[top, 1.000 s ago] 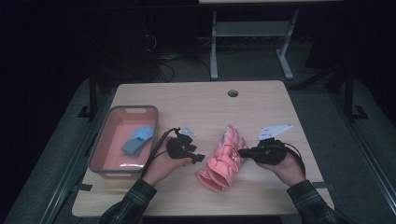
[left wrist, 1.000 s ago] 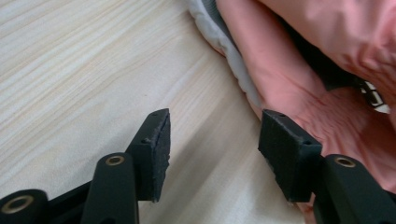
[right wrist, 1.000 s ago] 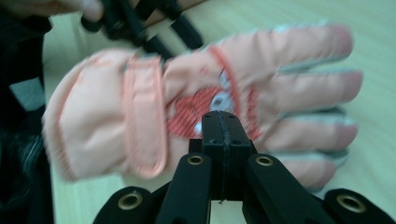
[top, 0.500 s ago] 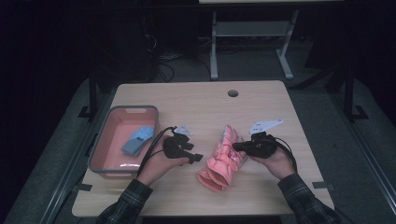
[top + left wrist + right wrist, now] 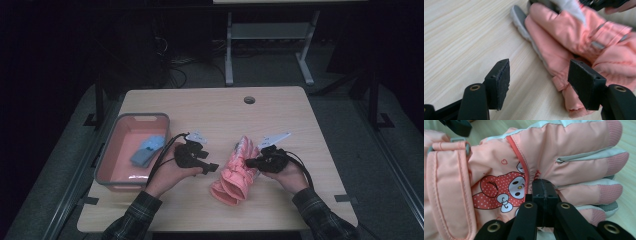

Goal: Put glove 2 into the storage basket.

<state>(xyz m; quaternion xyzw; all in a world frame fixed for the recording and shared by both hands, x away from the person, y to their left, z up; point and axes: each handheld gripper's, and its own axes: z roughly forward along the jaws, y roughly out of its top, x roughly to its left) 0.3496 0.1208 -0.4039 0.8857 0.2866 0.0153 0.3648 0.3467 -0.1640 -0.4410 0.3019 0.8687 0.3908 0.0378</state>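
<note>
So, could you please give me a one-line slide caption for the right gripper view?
Shut tongs pressed against a pink glove with a cartoon bunny print, lying on the wooden table.

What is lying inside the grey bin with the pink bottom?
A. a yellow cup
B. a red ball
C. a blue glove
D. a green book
C: a blue glove lies on the pink floor of the bin, at the table's left side in the high view.
</note>
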